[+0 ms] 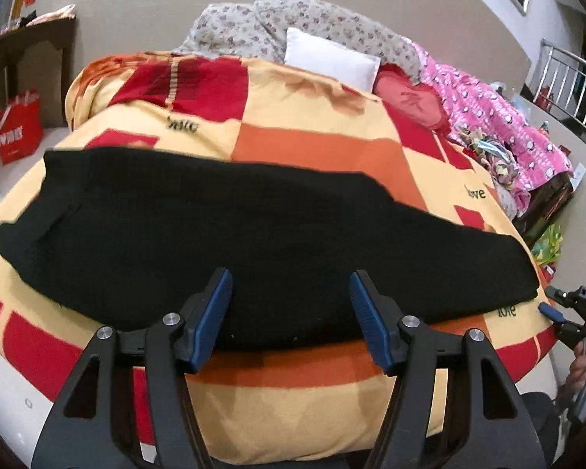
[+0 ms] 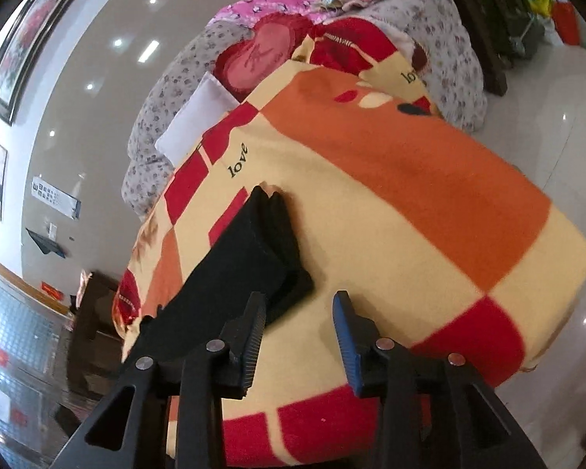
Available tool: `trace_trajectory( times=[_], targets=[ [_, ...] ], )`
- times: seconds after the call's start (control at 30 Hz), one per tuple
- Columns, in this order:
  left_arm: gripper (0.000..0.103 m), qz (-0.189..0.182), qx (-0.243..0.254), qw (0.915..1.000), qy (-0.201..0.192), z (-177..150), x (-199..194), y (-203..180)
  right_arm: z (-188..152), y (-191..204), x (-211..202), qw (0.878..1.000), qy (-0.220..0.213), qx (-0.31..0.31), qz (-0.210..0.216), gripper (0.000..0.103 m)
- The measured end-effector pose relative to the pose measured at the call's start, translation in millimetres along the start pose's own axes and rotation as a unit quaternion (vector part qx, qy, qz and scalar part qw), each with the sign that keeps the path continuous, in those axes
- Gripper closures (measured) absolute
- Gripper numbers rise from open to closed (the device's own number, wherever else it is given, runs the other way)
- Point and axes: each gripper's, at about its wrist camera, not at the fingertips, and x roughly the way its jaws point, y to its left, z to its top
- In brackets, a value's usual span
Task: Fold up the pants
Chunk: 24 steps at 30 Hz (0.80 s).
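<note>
While both tools stand apart with nothing between their blue pads, the black knitted pants [image 1: 222, 234] lie flat on the bed's orange, red and cream checked blanket [image 1: 312, 148], stretched sideways across its near part as a long strip.

Left tool [image 1: 289, 312]: jaws wide, hovering over the near long edge of the garment, roughly at its middle; no cloth pinched.

Right tool [image 2: 299, 332]: jaws parted, set just beside the narrow end of the garment. In the right wrist view that end shows stacked layers, so the legs appear already laid one on the other. In the left wrist view this tool [image 1: 554, 310] sits at the garment's right-hand tip.

Assessment: the lengthwise fold looks complete and both tools appear released. The step in hand is judged to be the regrasp for the crosswise fold.

Next move calls for: the right tool to close on all layers at the narrow end, not the top one only; the left to take or pin the strip; then the end carried over toward the wide end, edges kept aligned.
</note>
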Motion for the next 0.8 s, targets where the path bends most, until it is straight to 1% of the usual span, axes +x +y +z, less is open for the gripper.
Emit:
trace_trajectory(
  times=[0.07, 0.13, 0.23, 0.33, 0.43, 0.53, 0.63, 0.8],
  targets=[
    [0.04, 0.0, 0.0, 1.0, -0.003, 0, 0, 0, 3, 2, 6, 1.0, 0.008, 0.009, 0.011, 0.064],
    [0.04, 0.0, -0.001, 1.0, -0.004, 0, -4, 2, 3, 2, 10, 0.999, 0.012, 0.028, 0.023, 0.063],
    [0.04, -0.011, -0.01, 0.9999, -0.003, 0, -6, 7, 7, 5, 17, 0.998, 0.012, 0.055, 0.022, 0.063],
    [0.04, -0.025, -0.02, 0.9995, -0.004, 0, -6, 12, 9, 7, 22, 0.998, 0.015, 0.066, 0.017, 0.062],
    [0.04, -0.031, -0.026, 0.9992, -0.004, -1, -5, 13, 4, 9, 20, 0.998, 0.019, 0.065, 0.019, 0.062],
    [0.039, -0.03, -0.025, 0.9992, -0.004, -1, -5, 12, -2, 10, 19, 0.998, 0.017, 0.062, 0.021, 0.062],
    [0.038, -0.029, -0.021, 0.9994, -0.003, -1, -4, 11, 3, 10, 23, 0.998, 0.014, 0.065, 0.022, 0.063],
    [0.038, -0.036, -0.027, 0.999, -0.004, -2, -2, 10, 15, 6, 32, 0.996, 0.009, 0.089, 0.03, 0.063]
  ],
)
